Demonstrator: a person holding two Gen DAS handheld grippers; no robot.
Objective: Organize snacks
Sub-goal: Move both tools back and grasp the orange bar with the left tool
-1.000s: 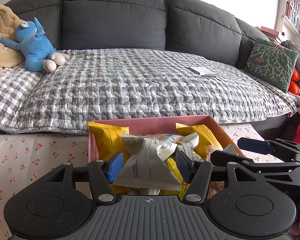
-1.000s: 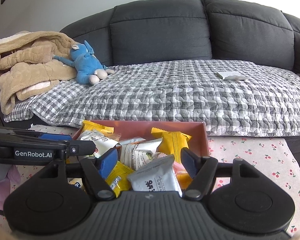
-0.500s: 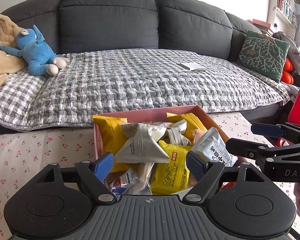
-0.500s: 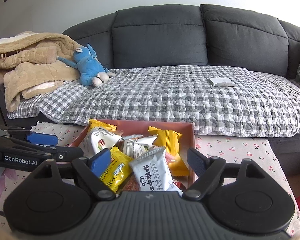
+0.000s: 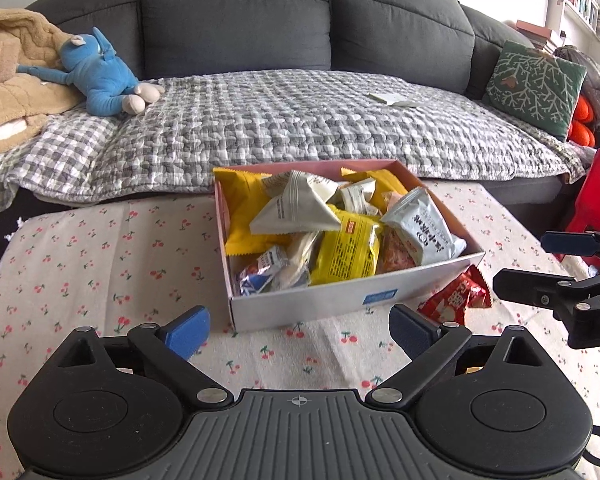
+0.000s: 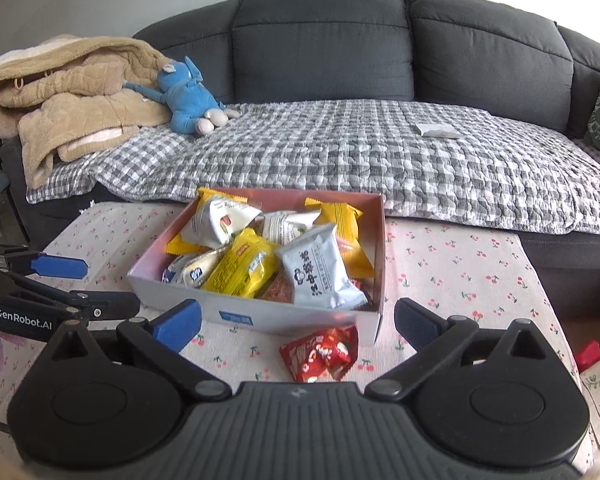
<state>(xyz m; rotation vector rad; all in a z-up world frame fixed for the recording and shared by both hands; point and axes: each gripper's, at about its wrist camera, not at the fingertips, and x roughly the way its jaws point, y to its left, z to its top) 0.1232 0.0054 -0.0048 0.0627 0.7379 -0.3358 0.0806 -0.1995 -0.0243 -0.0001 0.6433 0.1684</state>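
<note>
A shallow cardboard box (image 5: 312, 306) (image 6: 256, 316), pink inside, stands on the cherry-print tablecloth (image 5: 100, 264), filled with several snack packets: yellow ones (image 5: 346, 252) (image 6: 242, 266), white and grey ones (image 5: 420, 232) (image 6: 316, 272). A red snack packet (image 5: 456, 298) (image 6: 322, 354) lies on the cloth outside the box, by its near right corner. My left gripper (image 5: 300, 326) hangs short of the box's front wall, its jaws opening wide with nothing between them. My right gripper (image 6: 298, 320) is likewise back from the box, jaws opening, the red packet lying on the cloth below the gap.
A dark grey sofa (image 5: 236, 20) with a checked quilt (image 5: 300, 120) runs behind the table. On it lie a blue plush toy (image 5: 100, 76), a tan blanket (image 6: 60, 96), a white packet (image 6: 438, 130) and a green cushion (image 5: 534, 84). A red object (image 5: 596, 196) stands right of the table.
Both grippers have pulled back from over the box and their jaws have spread wide. The whole box and the red packet outside it have come into view.
</note>
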